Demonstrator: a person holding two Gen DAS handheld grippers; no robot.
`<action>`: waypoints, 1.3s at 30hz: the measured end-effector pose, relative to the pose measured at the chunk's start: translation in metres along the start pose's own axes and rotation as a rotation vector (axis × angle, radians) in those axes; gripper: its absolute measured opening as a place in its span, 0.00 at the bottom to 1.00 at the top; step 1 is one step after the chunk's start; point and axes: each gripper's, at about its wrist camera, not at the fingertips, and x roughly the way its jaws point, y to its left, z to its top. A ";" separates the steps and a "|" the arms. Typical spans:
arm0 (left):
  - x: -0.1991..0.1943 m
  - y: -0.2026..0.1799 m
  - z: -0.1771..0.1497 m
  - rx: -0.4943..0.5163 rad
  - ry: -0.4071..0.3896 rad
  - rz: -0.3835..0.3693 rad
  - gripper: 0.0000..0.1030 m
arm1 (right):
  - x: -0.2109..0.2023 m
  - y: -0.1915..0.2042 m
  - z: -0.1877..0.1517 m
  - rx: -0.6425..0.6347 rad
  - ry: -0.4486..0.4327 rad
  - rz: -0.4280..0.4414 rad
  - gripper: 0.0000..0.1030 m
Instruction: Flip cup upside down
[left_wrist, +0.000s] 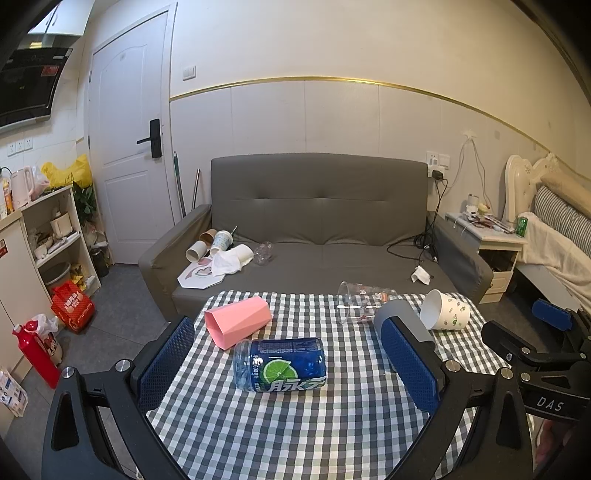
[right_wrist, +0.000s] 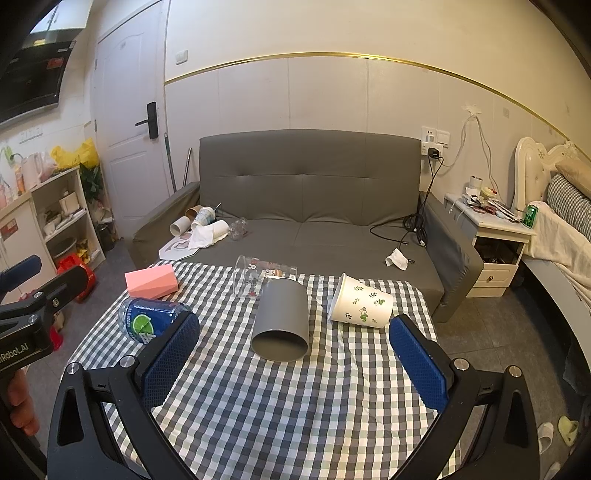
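Several cups lie on their sides on the checked tablecloth (right_wrist: 295, 406). A grey cup (right_wrist: 282, 321) lies with its mouth toward me, partly hidden by a finger in the left wrist view (left_wrist: 397, 314). A white paper cup with green leaves (right_wrist: 360, 302) (left_wrist: 445, 310) lies to its right. A clear glass (right_wrist: 258, 280) (left_wrist: 360, 301) lies behind. A pink cup (left_wrist: 236, 319) (right_wrist: 151, 282) lies at the left. A cut blue bottle cup (left_wrist: 280, 363) (right_wrist: 151, 319) lies front left. My left gripper (left_wrist: 288, 363) is open around the blue cup. My right gripper (right_wrist: 295, 360) is open, empty, near the grey cup.
A grey sofa (right_wrist: 314, 206) with paper cups (left_wrist: 218, 245) and a tissue stands behind the table. A nightstand (right_wrist: 491, 236) and bed are at the right. Shelves (left_wrist: 55, 236) and a red bag are at the left. The table's edges drop off on both sides.
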 end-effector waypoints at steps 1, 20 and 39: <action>0.000 0.000 0.000 0.000 0.000 -0.001 1.00 | 0.001 0.000 -0.001 -0.004 -0.002 -0.002 1.00; 0.019 0.018 -0.001 -0.023 0.062 0.035 1.00 | 0.015 0.017 0.012 -0.210 0.030 0.051 1.00; 0.131 0.049 -0.002 -0.039 0.171 0.121 1.00 | 0.204 0.068 0.059 -0.863 0.394 0.210 1.00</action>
